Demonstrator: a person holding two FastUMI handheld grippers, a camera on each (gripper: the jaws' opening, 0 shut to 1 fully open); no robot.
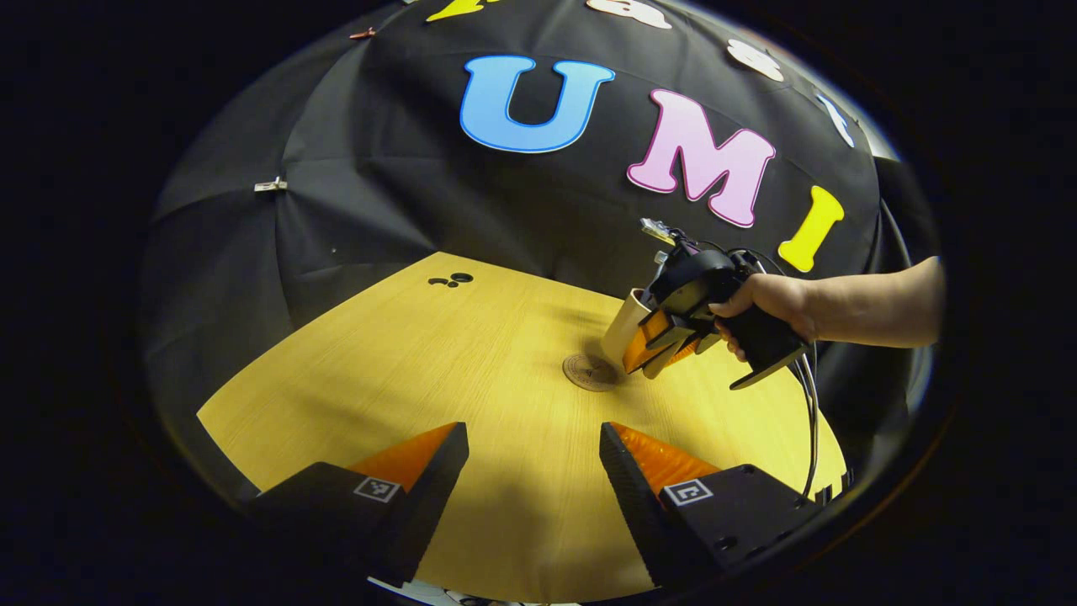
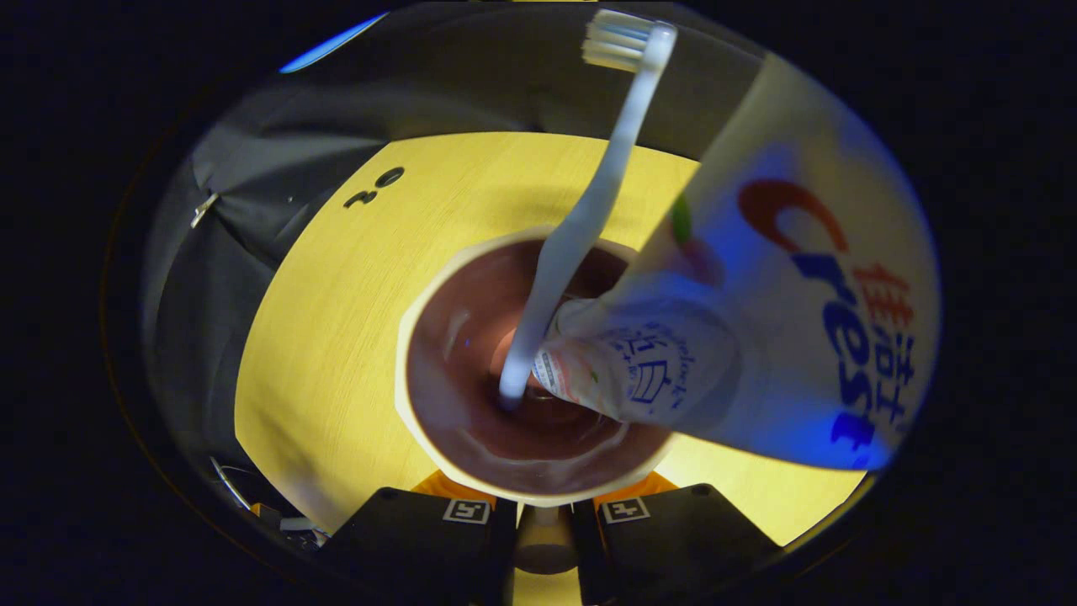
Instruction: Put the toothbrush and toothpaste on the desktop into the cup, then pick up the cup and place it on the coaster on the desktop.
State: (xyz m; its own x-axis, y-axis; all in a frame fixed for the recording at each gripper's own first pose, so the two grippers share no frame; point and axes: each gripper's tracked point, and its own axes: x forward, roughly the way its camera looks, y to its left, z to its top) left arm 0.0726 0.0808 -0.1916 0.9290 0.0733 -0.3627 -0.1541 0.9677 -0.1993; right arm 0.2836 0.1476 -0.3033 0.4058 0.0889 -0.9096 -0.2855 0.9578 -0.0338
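Gripping the cup (image 2: 538, 471) by its handle, the right gripper (image 1: 665, 341) held it tilted over the coaster (image 1: 591, 371), toothbrush (image 2: 589, 210) and toothpaste (image 2: 757, 337) sticking out past its fingers. Left gripper (image 1: 532, 471) hung over the worktop (image 1: 404, 362), fingers spread with nothing between them.

We see a pale yellow wooden desktop (image 1: 404, 370) with a fine straight grain and a smooth, faintly satin finish. On it lies a round brown coaster (image 1: 589, 371), matt, with an engraved-looking pattern. The cream cup (image 2: 538, 362) looks like glazed ceramic: its brownish inside is glossy and throws soft highlights. In it stand a white plastic toothbrush (image 2: 589, 210), smooth and slightly shiny, with fine pale bristles, and a white plastic toothpaste tube (image 2: 757, 320) with a sleek printed skin. The black cloth wall (image 1: 370, 194) is matt and creased. The right gripper (image 1: 652, 349) has a hard, dull plastic body.
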